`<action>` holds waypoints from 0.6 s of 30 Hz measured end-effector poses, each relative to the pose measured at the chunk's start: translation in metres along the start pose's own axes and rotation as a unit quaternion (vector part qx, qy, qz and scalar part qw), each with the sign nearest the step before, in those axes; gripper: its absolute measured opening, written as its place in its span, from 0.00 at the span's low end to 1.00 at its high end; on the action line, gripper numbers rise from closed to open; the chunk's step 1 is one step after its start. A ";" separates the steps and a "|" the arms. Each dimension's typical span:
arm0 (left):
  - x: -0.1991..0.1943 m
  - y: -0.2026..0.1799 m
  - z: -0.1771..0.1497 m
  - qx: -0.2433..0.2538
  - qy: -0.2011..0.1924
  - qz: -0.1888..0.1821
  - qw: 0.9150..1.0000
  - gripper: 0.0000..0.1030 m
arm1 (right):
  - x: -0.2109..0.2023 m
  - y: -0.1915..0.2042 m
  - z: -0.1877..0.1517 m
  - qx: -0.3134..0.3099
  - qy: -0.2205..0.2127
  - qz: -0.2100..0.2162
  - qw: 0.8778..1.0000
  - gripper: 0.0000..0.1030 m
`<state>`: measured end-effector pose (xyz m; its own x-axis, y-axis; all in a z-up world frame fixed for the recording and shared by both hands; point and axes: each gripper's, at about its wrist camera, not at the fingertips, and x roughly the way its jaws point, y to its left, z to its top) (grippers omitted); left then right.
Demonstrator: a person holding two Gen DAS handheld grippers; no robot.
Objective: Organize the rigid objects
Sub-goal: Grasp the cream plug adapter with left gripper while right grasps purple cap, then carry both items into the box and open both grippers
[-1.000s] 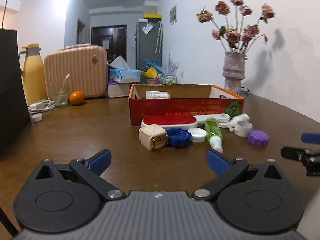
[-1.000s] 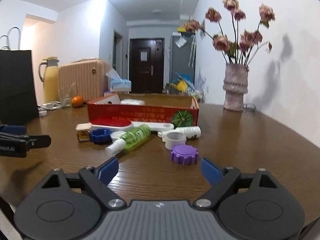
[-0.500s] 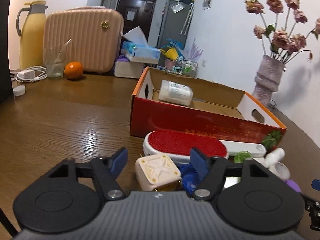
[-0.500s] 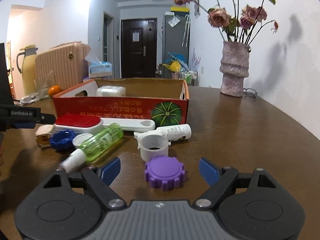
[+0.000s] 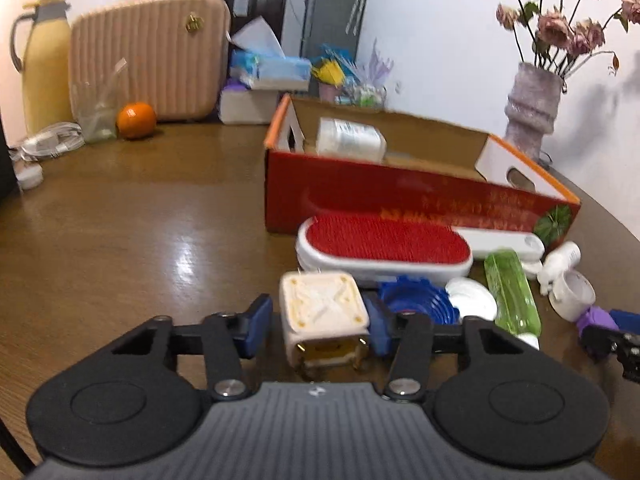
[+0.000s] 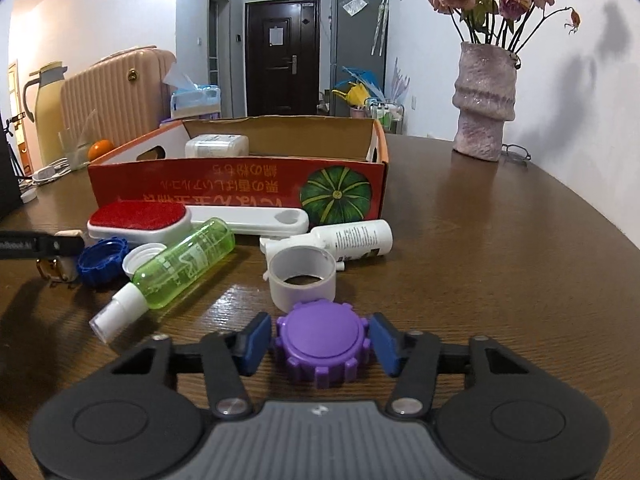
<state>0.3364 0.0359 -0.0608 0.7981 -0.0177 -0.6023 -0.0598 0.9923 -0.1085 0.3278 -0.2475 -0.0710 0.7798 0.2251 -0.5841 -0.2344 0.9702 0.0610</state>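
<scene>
My left gripper (image 5: 318, 326) stands around a cream cube-shaped plug adapter (image 5: 323, 312) on the table; its right pad touches the cube, the left pad stands a little off. My right gripper (image 6: 320, 343) is open around a purple toothed cap (image 6: 321, 342), with small gaps on both sides. Behind lie a red lint brush (image 6: 138, 220), a blue cap (image 6: 102, 260), a green spray bottle (image 6: 184, 264), a white tape ring (image 6: 302, 276) and a white bottle (image 6: 352, 238). A red cardboard box (image 6: 240, 188) holds a white jar (image 6: 216, 146).
A vase of dried flowers (image 6: 484, 116) stands at the back right. A pink suitcase (image 5: 148, 56), a yellow jug (image 5: 42, 64), an orange (image 5: 136, 120) and a glass stand at the back left. The table's edge curves round on the right.
Both grippers moved forward and down. The left one narrowed around the cream adapter. The right one narrowed around the purple cap.
</scene>
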 end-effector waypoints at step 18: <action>-0.120 0.001 -0.038 0.008 -0.074 -0.006 0.997 0.38 | -0.082 0.031 -0.012 -0.021 -0.056 0.026 0.998 0.50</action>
<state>0.2173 0.0343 -0.0186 0.8788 -0.0132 -0.4770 -0.0409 0.9939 -0.1028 0.2495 -0.2365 -0.0312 0.8253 0.2865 -0.4867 -0.2994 0.9527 0.0531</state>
